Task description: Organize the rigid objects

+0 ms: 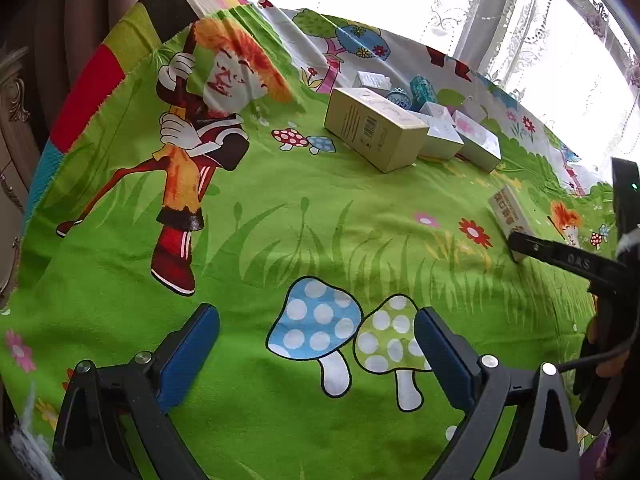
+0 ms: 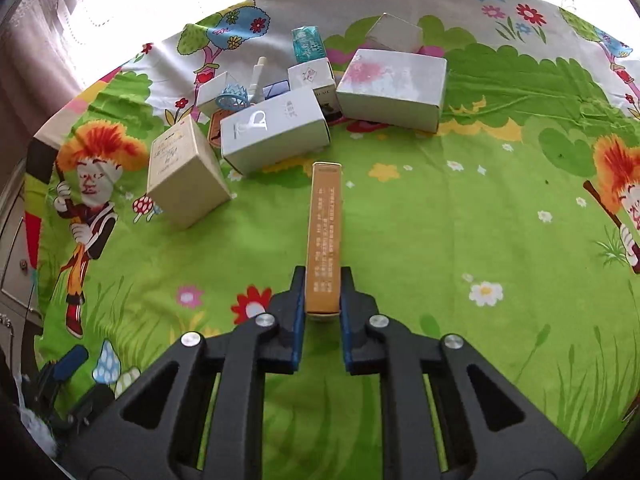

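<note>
Right gripper (image 2: 323, 280) around gold box (image 2: 325, 236)

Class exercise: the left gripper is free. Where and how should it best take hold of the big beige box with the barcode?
Grip the beige box across its two long side faces, likely coming from above with the left gripper, whose jaws stand wide open. The box lies flat on the cloth; its near side is free, while white boxes crowd its far side.

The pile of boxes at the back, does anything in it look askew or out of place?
Yes. The boxes sit jumbled at mixed angles: the white box lies skewed against the beige box, and a blue ring and white tube are wedged among them. The gold box is apart, in the right gripper.
</note>
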The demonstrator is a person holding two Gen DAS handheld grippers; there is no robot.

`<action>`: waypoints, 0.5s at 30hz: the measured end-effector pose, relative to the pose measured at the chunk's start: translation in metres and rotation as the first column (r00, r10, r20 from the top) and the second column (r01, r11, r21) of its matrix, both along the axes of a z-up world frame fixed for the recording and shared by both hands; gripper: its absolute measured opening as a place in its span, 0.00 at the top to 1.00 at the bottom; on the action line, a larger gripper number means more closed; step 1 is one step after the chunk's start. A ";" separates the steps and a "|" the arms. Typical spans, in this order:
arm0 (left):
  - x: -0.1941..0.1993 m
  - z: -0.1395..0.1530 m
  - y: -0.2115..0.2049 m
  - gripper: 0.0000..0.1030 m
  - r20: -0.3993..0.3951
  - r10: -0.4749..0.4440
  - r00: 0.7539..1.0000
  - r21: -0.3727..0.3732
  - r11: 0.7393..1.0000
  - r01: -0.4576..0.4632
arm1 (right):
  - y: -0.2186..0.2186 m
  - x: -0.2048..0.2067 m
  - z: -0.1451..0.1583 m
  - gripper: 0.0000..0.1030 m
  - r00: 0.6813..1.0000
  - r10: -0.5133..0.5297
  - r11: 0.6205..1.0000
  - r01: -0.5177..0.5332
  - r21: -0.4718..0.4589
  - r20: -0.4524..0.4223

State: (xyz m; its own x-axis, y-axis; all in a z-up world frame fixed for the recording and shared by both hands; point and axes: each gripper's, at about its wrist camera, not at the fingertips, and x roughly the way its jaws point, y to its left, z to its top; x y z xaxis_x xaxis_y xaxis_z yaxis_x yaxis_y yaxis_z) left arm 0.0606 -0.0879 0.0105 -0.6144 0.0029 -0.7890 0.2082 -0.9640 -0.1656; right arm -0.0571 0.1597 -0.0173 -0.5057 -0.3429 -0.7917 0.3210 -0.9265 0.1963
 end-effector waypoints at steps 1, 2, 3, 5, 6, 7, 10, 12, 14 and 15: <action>-0.006 0.000 0.001 0.02 0.018 0.012 1.000 0.004 1.000 -0.012 | 0.008 0.014 0.001 0.83 1.000 0.028 0.999 -0.027 0.024 -0.013; -0.012 0.001 0.002 0.01 0.028 0.025 0.999 0.023 0.999 -0.026 | 0.015 0.028 0.002 0.83 0.998 0.054 0.997 -0.052 0.050 -0.028; -0.021 0.002 0.003 0.01 0.031 0.035 0.999 0.054 0.998 -0.037 | 0.020 0.040 0.001 0.82 0.996 0.074 0.994 -0.071 0.077 -0.044; -0.043 0.004 0.005 0.01 0.033 0.068 0.997 0.125 0.990 -0.072 | 0.025 0.061 0.000 0.82 0.992 0.102 0.987 -0.092 0.133 -0.070; -0.055 0.006 0.005 0.01 0.024 0.090 0.996 0.166 0.982 -0.093 | 0.026 0.068 -0.001 0.82 0.990 0.110 0.984 -0.096 0.151 -0.089; -0.068 0.009 0.007 0.01 0.005 0.118 0.993 0.202 0.972 -0.117 | 0.025 0.073 -0.002 0.82 0.988 0.114 0.982 -0.095 0.164 -0.107; -0.109 0.022 0.010 0.01 -0.044 0.209 0.977 0.252 0.949 -0.191 | 0.019 0.075 -0.004 0.82 0.984 0.115 0.977 -0.087 0.196 -0.136; -0.133 0.029 0.007 0.01 -0.054 0.275 0.960 0.274 0.929 -0.251 | 0.018 0.069 -0.003 0.82 0.985 0.112 0.979 -0.086 0.186 -0.132; -0.152 0.035 0.002 0.01 -0.071 0.359 0.931 0.291 0.900 -0.324 | 0.020 0.068 -0.003 0.82 0.986 0.109 0.982 -0.087 0.170 -0.127; -0.162 0.036 -0.002 0.01 -0.067 0.396 0.916 0.285 0.887 -0.363 | 0.021 0.070 -0.003 0.82 0.986 0.110 0.982 -0.088 0.168 -0.128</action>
State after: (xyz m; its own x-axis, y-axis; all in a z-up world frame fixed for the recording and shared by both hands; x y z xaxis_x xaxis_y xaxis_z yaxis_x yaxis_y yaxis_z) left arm -0.1009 -0.0897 0.0467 -0.6998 -0.0538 -0.7123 0.5116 -0.7337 -0.4471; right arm 0.0129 0.1806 -0.0206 -0.5822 -0.2697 -0.7670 0.4259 -0.9047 -0.0052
